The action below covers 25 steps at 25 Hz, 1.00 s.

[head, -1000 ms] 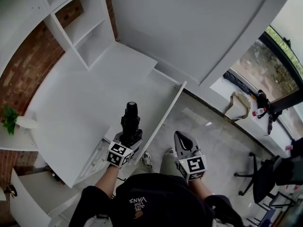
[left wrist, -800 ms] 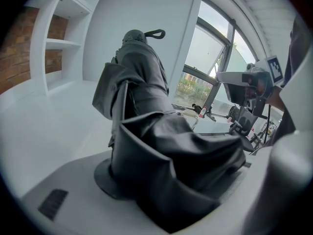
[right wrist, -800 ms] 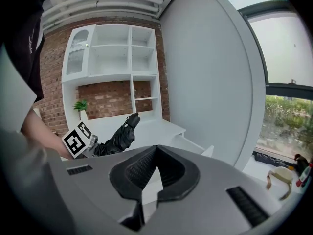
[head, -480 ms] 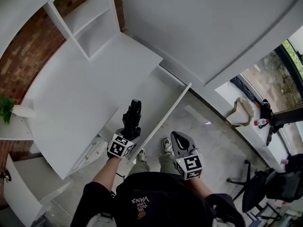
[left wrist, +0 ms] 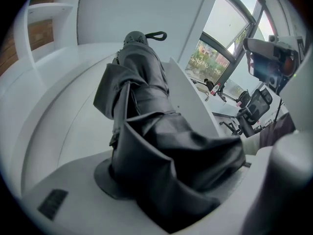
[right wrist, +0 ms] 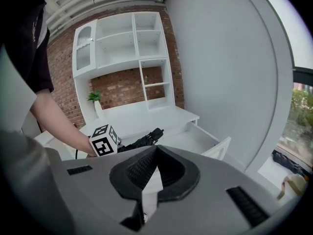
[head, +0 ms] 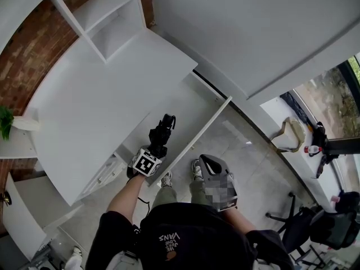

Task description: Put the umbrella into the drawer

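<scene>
Drawer (head: 194,107) beneath umbrella (head: 161,131) in left gripper (head: 156,149)

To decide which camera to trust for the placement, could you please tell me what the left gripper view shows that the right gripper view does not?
Only the left gripper view: the left gripper shut on the folded umbrella seen close up, the strap loop at its far end, and an office chair.

Only the right gripper view: the right gripper shut and empty, the brick wall, the shelf unit, a potted plant, and the left gripper's marker cube.

Both: the umbrella and the open drawer.
</scene>
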Available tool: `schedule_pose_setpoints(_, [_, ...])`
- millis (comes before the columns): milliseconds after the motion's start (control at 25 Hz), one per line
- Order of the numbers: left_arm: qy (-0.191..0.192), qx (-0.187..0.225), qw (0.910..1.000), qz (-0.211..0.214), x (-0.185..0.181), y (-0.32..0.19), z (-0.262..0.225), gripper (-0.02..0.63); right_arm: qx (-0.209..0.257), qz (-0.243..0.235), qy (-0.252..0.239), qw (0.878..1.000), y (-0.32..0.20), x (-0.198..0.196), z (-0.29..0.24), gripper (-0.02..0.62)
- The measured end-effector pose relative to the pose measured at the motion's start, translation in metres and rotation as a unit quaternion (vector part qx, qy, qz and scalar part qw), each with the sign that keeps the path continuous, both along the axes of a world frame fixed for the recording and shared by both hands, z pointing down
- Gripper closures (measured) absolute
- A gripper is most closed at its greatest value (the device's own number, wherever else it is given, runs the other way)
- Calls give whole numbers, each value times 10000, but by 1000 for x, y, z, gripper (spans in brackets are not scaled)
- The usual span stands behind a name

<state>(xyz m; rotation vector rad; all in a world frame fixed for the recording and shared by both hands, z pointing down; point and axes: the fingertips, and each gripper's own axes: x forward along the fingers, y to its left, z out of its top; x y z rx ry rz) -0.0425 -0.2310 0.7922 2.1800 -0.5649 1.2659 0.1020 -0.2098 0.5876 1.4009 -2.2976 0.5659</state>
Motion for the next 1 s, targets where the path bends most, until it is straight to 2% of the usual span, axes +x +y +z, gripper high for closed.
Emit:
schedule_pose_setpoints(200, [-329, -233, 9985, 372, 4, -1, 18, 339, -87, -96, -26, 9999, -3, 0, 6, 597])
schedule_pose_setpoints(360, [-550, -562, 9960, 421, 8, 1, 26, 339, -91, -132, -42, 9999, -8, 2, 5, 597])
schedule_pose_setpoints(720, [-994, -1020, 9875, 672, 11, 12, 48, 339, -99, -164, -46, 9998, -12, 5, 7, 597])
schedule_pose_setpoints(1000, [-1211, -1124, 9826, 848, 11, 21, 59, 339, -135, -191, -37, 9997, -11, 9, 9, 597])
